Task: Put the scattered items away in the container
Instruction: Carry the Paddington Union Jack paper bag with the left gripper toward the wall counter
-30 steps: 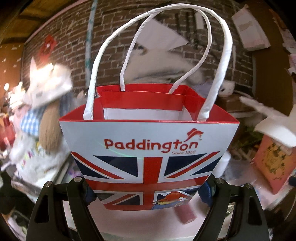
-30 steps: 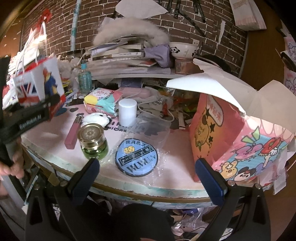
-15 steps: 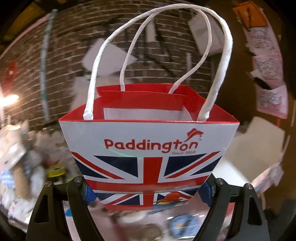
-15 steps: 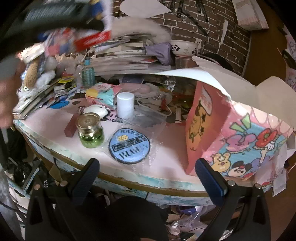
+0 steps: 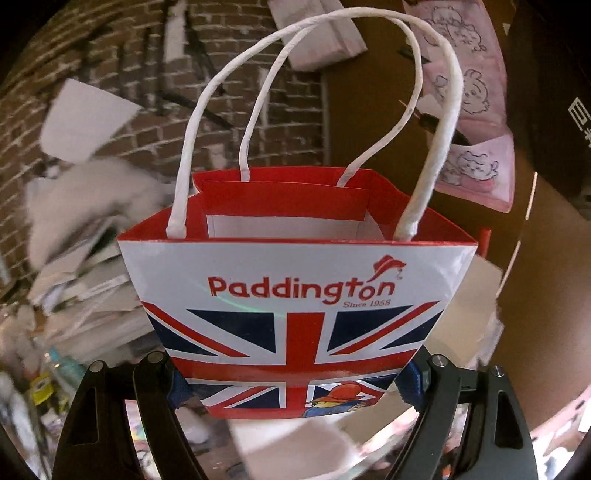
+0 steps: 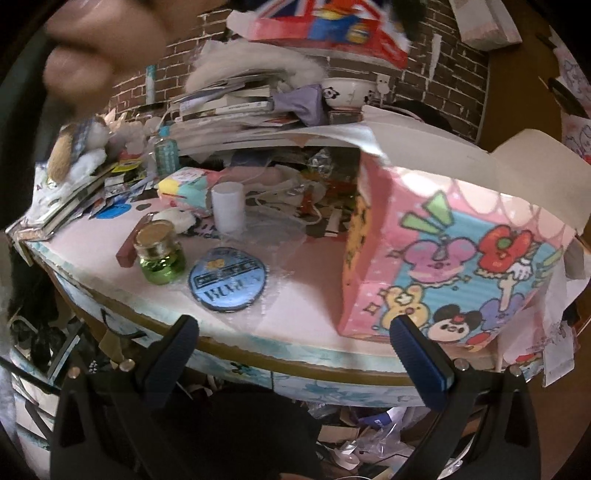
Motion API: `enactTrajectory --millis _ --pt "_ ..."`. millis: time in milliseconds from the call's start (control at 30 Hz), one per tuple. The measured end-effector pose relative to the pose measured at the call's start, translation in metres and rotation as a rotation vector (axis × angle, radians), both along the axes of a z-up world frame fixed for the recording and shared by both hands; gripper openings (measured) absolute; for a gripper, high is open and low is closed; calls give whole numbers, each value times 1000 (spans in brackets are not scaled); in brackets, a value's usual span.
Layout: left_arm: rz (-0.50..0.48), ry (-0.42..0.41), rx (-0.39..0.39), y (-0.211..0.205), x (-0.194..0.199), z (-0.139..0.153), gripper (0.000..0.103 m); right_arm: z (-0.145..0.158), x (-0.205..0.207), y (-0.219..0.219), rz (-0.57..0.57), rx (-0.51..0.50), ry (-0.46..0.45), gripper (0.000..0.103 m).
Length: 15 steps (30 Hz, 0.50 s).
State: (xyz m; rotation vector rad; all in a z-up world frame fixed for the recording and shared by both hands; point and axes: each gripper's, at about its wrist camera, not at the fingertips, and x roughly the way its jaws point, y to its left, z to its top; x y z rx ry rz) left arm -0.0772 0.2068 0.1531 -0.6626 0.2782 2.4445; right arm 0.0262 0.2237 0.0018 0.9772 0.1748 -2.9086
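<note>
My left gripper (image 5: 295, 384) is shut on the lower sides of a small Paddington paper bag (image 5: 295, 295) with a Union Jack print and white handles, held upright in the air. The same bag (image 6: 332, 26) shows from below at the top of the right wrist view, above the table. My right gripper (image 6: 299, 347) is open and empty, in front of the table's near edge. On the pink table (image 6: 303, 295) lie a green glass jar (image 6: 160, 254), a round blue patch (image 6: 227, 278), a white cylinder (image 6: 227, 210), a dark red stick (image 6: 129, 247) and a pastel packet (image 6: 188, 188).
A big pink cartoon box (image 6: 450, 266) with open flaps stands on the table's right. Stacked books and a bowl (image 6: 347, 92) sit on a shelf against the brick wall. Plush toys (image 6: 77, 155) and clutter fill the far left. A blurred hand (image 6: 99, 48) crosses the top left.
The left gripper has carried the bag up and to the right, from the table's left side to high above it. The right gripper has moved slightly closer to the table.
</note>
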Motion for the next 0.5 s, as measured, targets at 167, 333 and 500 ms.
enactTrajectory --millis 167,333,500 --pt "-28 -84 -21 35 -11 -4 82 2 2 12 -23 -11 7 103" --pt "-23 -168 -28 53 -22 -19 82 4 5 21 -43 -16 16 103" --pt "-10 -234 -29 66 -31 -33 82 4 7 29 -63 -23 16 103"
